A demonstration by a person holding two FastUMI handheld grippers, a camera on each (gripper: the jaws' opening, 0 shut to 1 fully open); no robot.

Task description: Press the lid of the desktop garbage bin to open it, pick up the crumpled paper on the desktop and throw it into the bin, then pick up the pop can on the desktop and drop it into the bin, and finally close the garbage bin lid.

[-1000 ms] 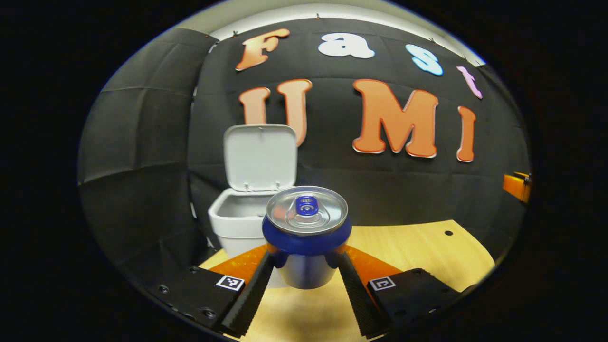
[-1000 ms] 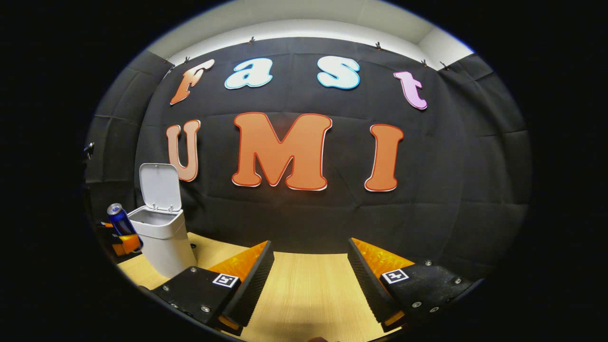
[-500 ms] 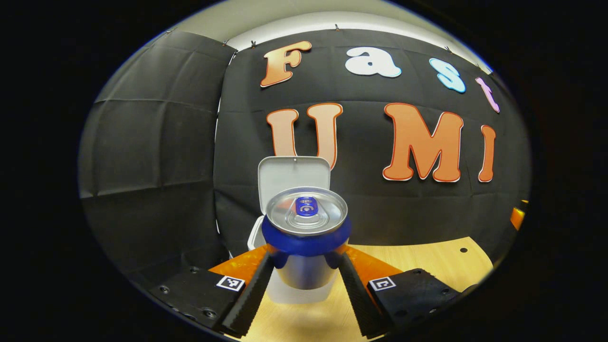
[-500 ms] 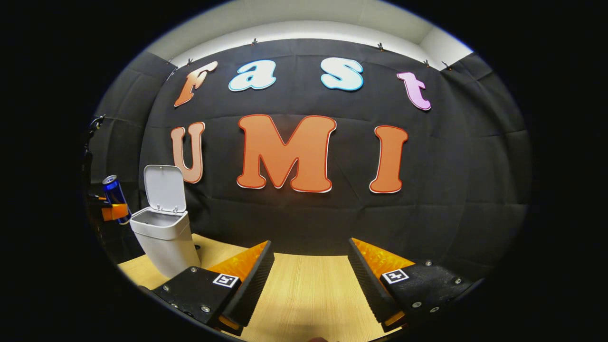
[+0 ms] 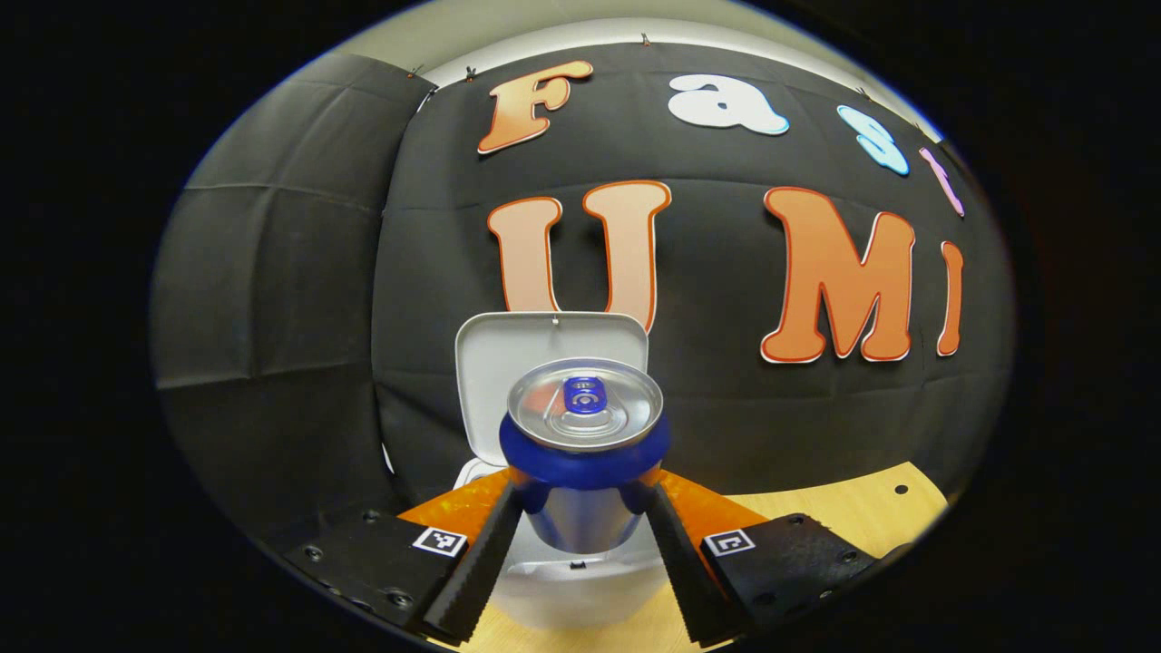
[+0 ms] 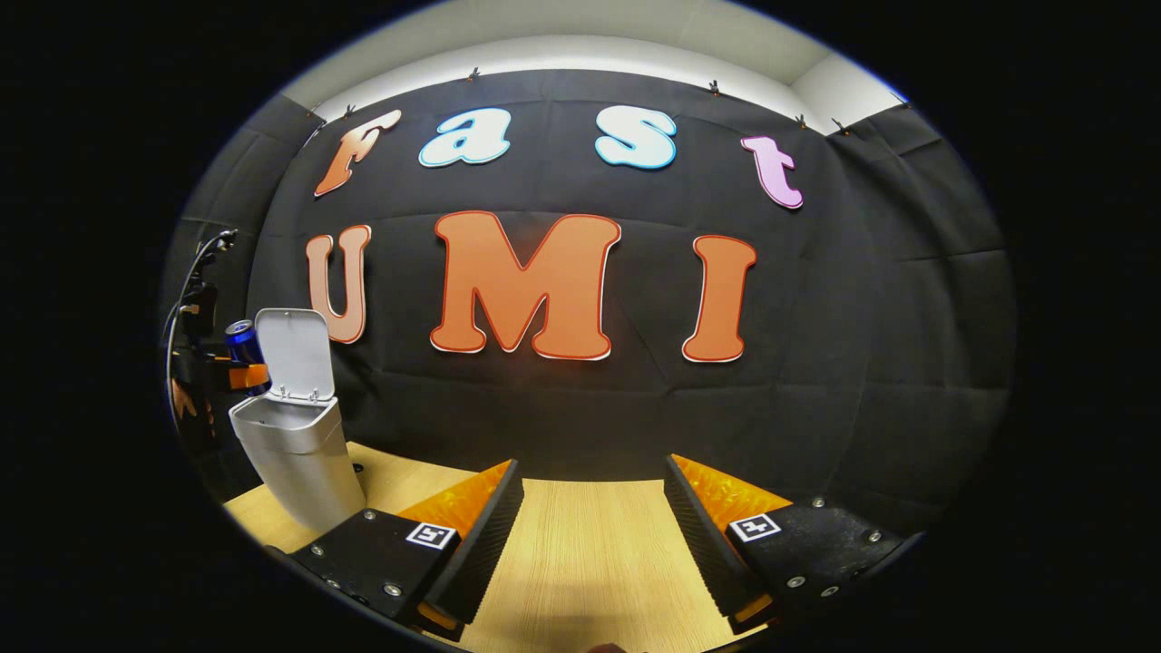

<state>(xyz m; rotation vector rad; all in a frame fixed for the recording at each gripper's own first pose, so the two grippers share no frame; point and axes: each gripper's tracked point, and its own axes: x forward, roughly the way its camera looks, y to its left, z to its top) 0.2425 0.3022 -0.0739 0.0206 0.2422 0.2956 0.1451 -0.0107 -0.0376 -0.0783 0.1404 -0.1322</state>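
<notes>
The pop can [image 5: 585, 453] stands upright between the left gripper's [image 5: 580, 535] two fingers, its long axis vertical and its silver top with the blue pull tab turned up toward the camera. Both fingers [image 5: 494, 544] press on the lower silver part of its body, one on each side, so the left gripper is clamped on the can with the blue band just above the fingertips.

Directly ahead of that gripper and lower, the white garbage bin [image 5: 580, 589] shows beneath and behind the can. Its lid [image 5: 494, 363] is raised, standing upright past the can's top. The can hides the bin's mouth in the left gripper view; what is inside cannot be told.

In the right gripper view the pop can [image 6: 243, 343] is far off to the left, held high beside the raised lid [image 6: 292, 352], above the level of the bin's [image 6: 295, 453] open rim. The inside of the bin cannot be made out here either.

The right gripper [image 6: 591, 531] has its fingers spread wide apart with nothing between them, over the wooden table [image 6: 590, 553].
</notes>
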